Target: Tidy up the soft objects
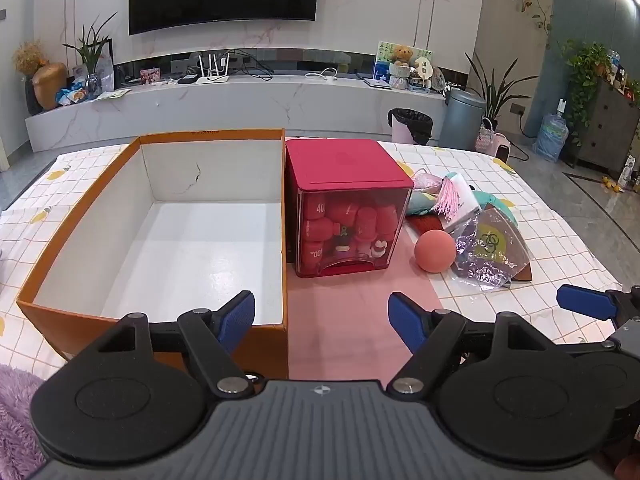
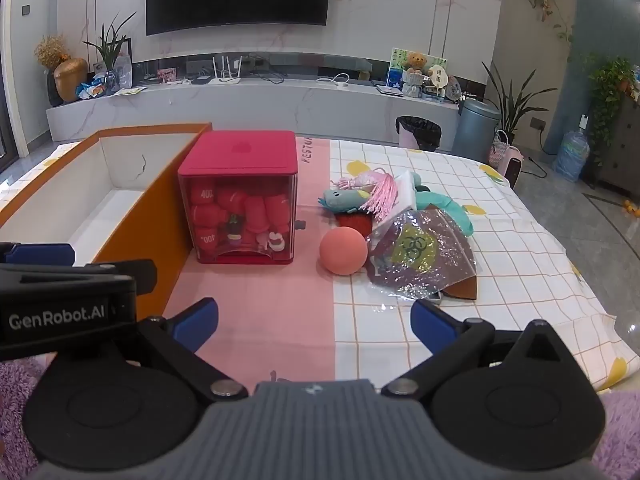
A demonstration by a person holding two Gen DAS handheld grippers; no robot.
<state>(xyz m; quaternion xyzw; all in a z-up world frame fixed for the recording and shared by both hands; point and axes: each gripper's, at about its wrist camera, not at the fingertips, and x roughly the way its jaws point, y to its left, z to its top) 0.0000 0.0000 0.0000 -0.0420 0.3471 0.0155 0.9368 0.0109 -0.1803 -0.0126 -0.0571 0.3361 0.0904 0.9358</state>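
Both grippers, left (image 1: 321, 322) and right (image 2: 314, 325), spread wide, short of the pink ball (image 2: 343, 250)

Checked tablecloth (image 2: 500, 272) — orange box (image 1: 160, 344), red case (image 2: 240, 160), ball (image 2: 343, 250), toys (image 2: 436, 200).

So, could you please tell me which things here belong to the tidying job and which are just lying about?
Job: orange box, pink ball, teal plush toy, pink tassel.
Lying about: red capsule box, shiny plastic bag, pink bin.
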